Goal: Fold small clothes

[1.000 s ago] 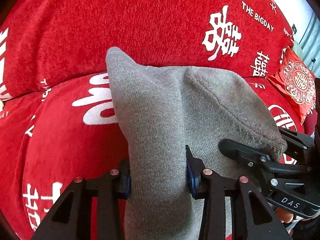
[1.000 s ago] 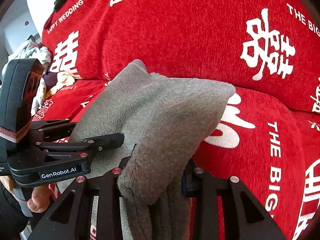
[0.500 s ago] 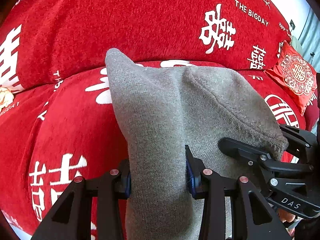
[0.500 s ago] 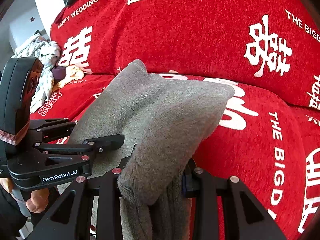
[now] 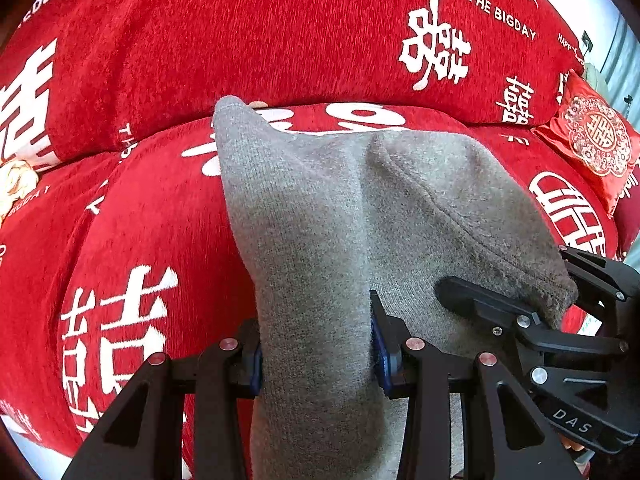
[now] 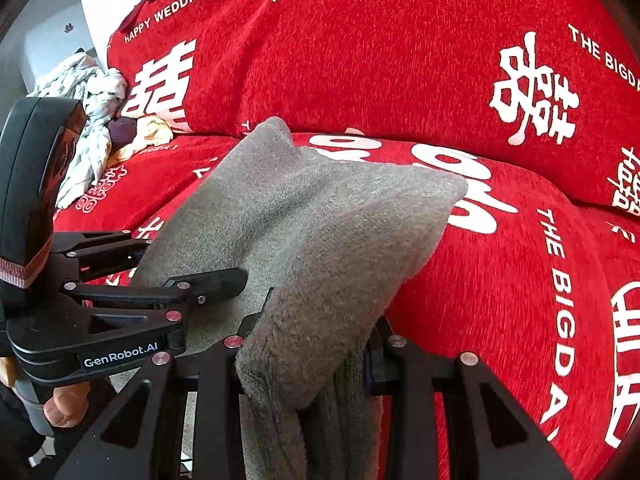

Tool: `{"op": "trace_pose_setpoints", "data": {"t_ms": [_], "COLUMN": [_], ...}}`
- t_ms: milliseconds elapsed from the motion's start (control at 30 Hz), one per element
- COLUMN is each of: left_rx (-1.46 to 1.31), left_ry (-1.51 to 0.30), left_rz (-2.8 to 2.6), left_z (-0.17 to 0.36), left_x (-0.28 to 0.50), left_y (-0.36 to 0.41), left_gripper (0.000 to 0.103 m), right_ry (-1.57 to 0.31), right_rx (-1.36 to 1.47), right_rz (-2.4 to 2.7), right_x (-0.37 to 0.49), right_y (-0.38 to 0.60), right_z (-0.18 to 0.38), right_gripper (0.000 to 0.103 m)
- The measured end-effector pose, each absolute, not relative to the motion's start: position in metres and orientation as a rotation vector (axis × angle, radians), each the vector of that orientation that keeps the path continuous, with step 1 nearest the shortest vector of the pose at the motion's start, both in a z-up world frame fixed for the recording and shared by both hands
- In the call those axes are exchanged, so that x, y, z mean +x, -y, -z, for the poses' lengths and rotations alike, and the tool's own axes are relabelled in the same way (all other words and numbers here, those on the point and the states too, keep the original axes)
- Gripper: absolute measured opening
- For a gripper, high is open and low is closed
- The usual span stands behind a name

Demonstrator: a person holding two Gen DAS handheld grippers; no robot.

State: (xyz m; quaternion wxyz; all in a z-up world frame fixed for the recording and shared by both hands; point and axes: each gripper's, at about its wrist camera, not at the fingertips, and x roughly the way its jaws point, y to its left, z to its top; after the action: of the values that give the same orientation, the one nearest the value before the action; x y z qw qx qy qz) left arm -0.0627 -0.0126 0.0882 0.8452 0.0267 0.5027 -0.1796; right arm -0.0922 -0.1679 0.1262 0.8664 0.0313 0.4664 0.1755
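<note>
- Your left claw (image 5: 316, 344) was clenched on a bunched fold of the grey garment (image 5: 360, 208), cloth pressed between both pads.
- Your right claw (image 6: 308, 354) was clamped on the other end of that garment, its fleecy inner side turned outward in a thick wad.
- Both claws sat close together, so the cloth between them arched up in a slack hump instead of lying flat; it hung above the red sofa seat (image 5: 160, 216), and I could not tell whether any part touched it.
- To do this step well, I judged you needed to draw the two claws apart until the held edge was taut, then lower it level onto the seat.
- Keeping both claws at matching height mattered; a tilt would likely skew the fold.
- The loose pile of other clothes (image 6: 92, 120) lay well apart at the sofa's far end, clear of your landing spot.
</note>
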Motion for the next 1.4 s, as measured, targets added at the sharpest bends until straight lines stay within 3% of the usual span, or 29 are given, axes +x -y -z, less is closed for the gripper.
{"op": "trace_pose_setpoints", "data": {"t_ms": [233, 267, 667, 733, 833, 867, 900, 1233, 1400], "left_rx": [0.07, 0.073, 0.007, 0.0, -0.033, -0.047, -0.064, -0.177, -0.111], "left_ry": [-1.037, -1.032, -1.055, -1.067, -1.095, -1.1, -1.101, -1.065, -1.099], "left_rz": [0.368, 0.368, 0.4, 0.405, 0.405, 0.396, 0.388, 0.314, 0.258], "left_z": [-0.088, -0.088, -0.074, -0.07, -0.06, -0.057, -0.056, -0.07, -0.057], "left_x": [-0.076, -0.078, -0.076, -0.077, -0.077, -0.077, -0.078, -0.077, -0.068], "left_y": [0.009, 0.008, -0.006, -0.007, -0.011, -0.015, -0.02, -0.055, -0.049], "left_gripper": [0.042, 0.036, 0.037, 0.051, 0.068, 0.079, 0.081, 0.081, 0.081], "right_ry": [-0.981, -0.981, -1.02, -1.032, -1.049, -1.06, -1.06, -0.888, -0.949], "right_rx": [0.049, 0.044, 0.105, 0.136, 0.221, 0.265, 0.291, 0.22, 0.189], "right_rz": [-0.362, -0.361, -0.366, -0.37, -0.377, -0.374, -0.368, -0.4, -0.445], "right_x": [-0.102, -0.103, -0.103, -0.102, -0.101, -0.1, -0.101, -0.13, -0.12], "right_y": [0.163, 0.162, 0.18, 0.187, 0.202, 0.21, 0.216, 0.214, 0.195], "right_z": [-0.121, -0.121, -0.096, -0.088, -0.078, -0.075, -0.073, -0.127, -0.105], "right_gripper": [0.035, 0.035, 0.036, 0.038, 0.05, 0.056, 0.059, 0.061, 0.06]}}
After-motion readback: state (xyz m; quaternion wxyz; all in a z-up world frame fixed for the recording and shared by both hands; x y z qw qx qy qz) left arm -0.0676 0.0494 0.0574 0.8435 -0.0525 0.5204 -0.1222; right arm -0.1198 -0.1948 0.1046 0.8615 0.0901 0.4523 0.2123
